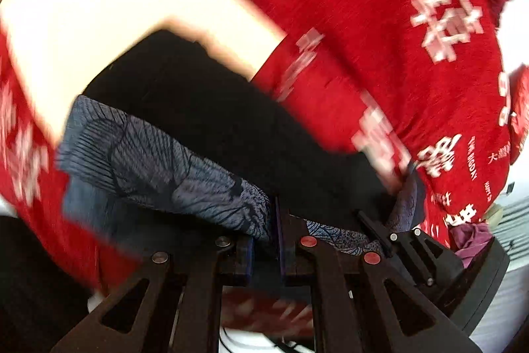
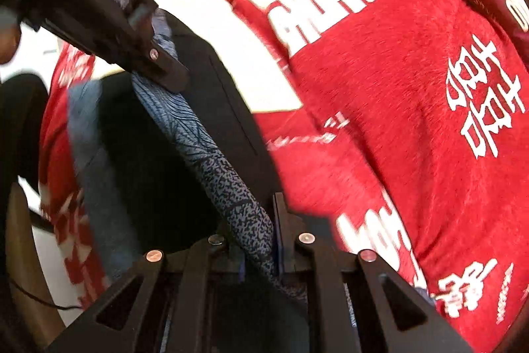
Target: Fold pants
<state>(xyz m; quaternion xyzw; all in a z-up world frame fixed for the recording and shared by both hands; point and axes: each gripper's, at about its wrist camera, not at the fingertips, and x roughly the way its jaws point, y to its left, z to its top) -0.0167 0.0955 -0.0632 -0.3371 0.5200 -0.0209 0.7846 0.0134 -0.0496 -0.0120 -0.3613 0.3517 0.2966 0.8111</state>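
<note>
Left gripper (image 1: 267, 240): tilted down, pinching pants (image 1: 158, 161) hem.
Right gripper (image 2: 261, 240): tilted down, clamped on pants (image 2: 228, 181) fold.
Cloth (image 2: 396, 88): red, reads "WEDDING".

Red cloth (image 1: 380, 32) with white characters covers surface, motion-blurred. Cream patch (image 1: 109, 12) at left. Purple fabric (image 1: 471, 237) at right edge, beside white slatted object (image 1: 515, 220).

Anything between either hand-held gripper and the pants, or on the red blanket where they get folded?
No. The left hand-held gripper and the right hand-held gripper are each shut on the pants. The red blanket shows nothing on it in view.
</note>
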